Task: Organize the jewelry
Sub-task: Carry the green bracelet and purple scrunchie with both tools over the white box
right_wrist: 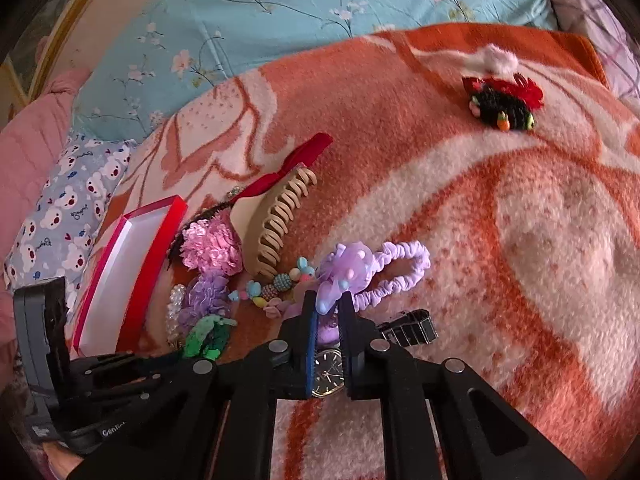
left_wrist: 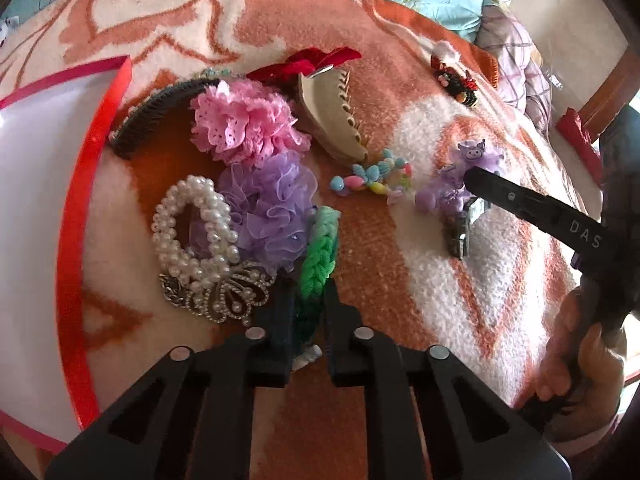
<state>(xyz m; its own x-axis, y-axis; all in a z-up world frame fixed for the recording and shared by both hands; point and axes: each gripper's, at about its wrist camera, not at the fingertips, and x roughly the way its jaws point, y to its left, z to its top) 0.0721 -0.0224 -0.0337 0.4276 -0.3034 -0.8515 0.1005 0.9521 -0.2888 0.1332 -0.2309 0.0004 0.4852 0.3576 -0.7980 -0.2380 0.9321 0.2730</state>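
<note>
Two black two-finger grippers are seen over an orange-and-white fleece blanket (right_wrist: 500,208). The left gripper (left_wrist: 307,300) is closed narrowly on a green-and-mint braided band (left_wrist: 318,256), which is pinched between its fingers and reaches toward 12 o'clock. At 11 o'clock of it, a lilac tulle scrunchie (left_wrist: 266,206) is touched by the band; a white pearl-bead scrunchie (left_wrist: 192,228) lies at 10 o'clock, with a silver butterfly brooch set with pearls (left_wrist: 224,294) just beside it at 9 o'clock. Farther toward 12 o'clock, a pink lace scrunchie (left_wrist: 244,120), a dark toothed comb (left_wrist: 154,114), a beige plastic claw clip (left_wrist: 334,120) and a dark red velvet bow (left_wrist: 308,62) are grouped. A pastel bead bracelet (left_wrist: 376,178) is found at 1 o'clock. A red-walled cardboard box with a white floor (left_wrist: 86,152) sits at 9 o'clock.

The right gripper (right_wrist: 329,312) is closed on a lilac hair tie with a mesh bow and pastel pompoms (right_wrist: 352,270), whose ruffled loop extends toward 2 o'clock. Beneath its fingers a dark-dialled wristwatch with a black link band (right_wrist: 330,372) lies on the blanket. Well apart, at 1 o'clock, a black-and-red knitted hair clip (right_wrist: 504,104) rests near a blue floral pillow (right_wrist: 280,12).
</note>
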